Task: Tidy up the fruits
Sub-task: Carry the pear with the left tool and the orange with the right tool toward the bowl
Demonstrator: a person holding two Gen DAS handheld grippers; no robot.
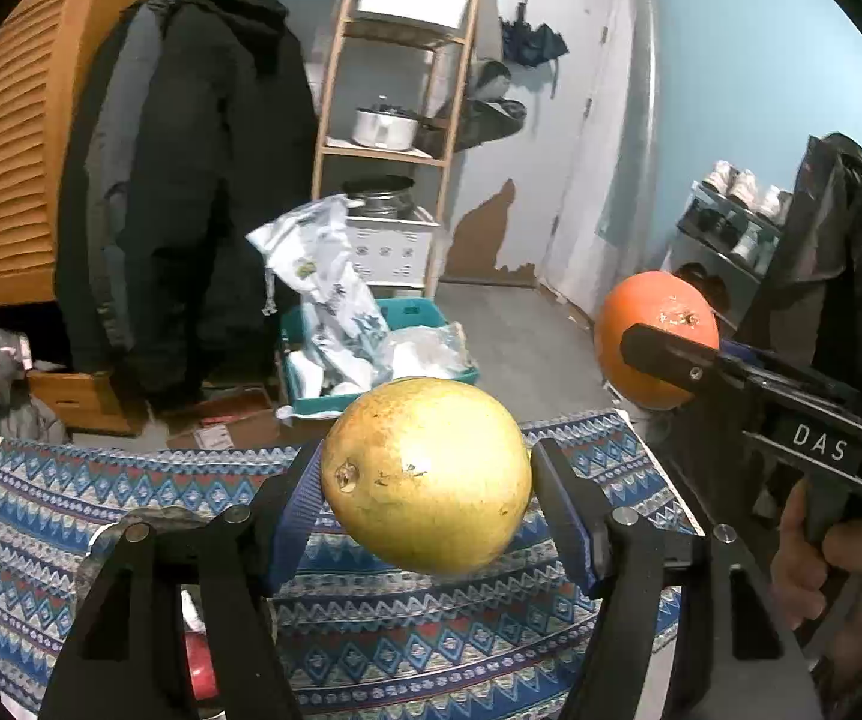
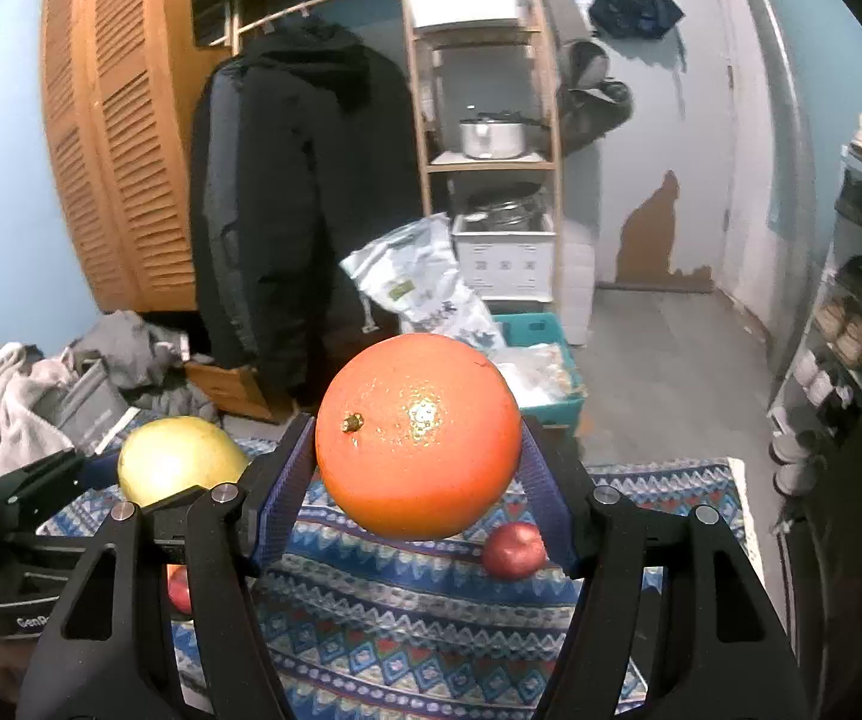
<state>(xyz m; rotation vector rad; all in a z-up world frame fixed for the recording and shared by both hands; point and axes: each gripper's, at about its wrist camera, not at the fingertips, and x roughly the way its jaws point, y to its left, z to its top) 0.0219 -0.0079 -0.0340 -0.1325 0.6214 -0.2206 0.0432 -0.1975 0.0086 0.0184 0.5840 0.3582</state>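
Fruit up in both grippers, held above patterned cloth (image 2: pixel 419 618). Yellow fruit (image 1: pixel 428 474) pinched between blue pads of left gripper (image 1: pixel 425 480), stem end facing left. Orange (image 2: pixel 419 435) clamped in right gripper (image 2: pixel 419 468), pads pressed against both flanks. Red apple (image 2: pixel 514 549) resting on cloth, near right, below orange; second red fruit (image 2: pixel 179 591) partly hidden behind left finger. Far back: teal bin (image 1: pixel 413 315), black coat (image 2: pixel 299 192), wooden shelf (image 2: pixel 485 165).
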